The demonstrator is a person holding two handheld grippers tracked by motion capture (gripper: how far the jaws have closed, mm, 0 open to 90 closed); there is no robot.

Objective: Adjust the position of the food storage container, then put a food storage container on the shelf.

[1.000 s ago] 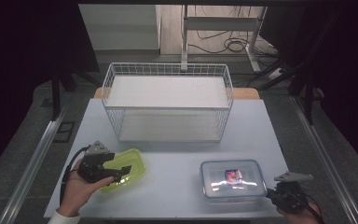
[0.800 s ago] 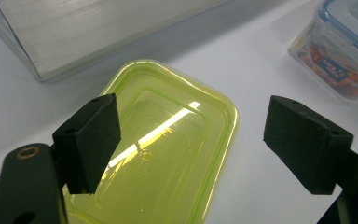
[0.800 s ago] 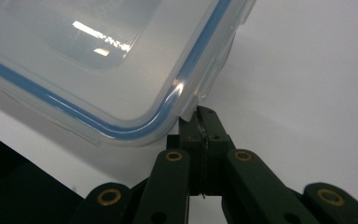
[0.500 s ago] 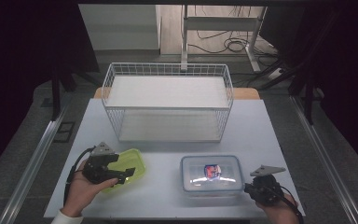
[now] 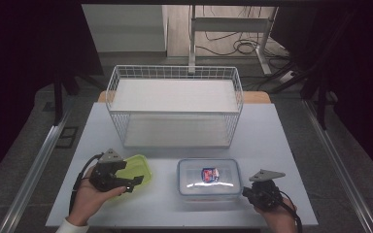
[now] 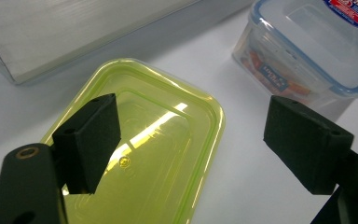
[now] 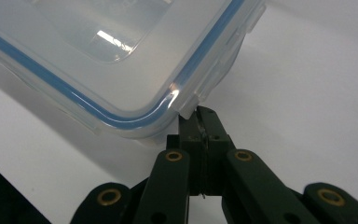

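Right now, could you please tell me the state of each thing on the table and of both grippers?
Clear container: upright, blue-sealed lid on, pinched at its corner.
Green lid: flat on the table, not gripped.
Wire basket: upright, nothing inside.
Left gripper: open above the green lid.
Right gripper: shut on the clear container's corner tab.

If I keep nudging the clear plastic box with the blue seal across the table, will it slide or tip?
The clear rectangular plastic box with the blue-sealed lid probably slides: it sits low, wide and flat. It looks nearly empty, so likely light. Pushed at a corner by the shut right gripper, it may swivel.
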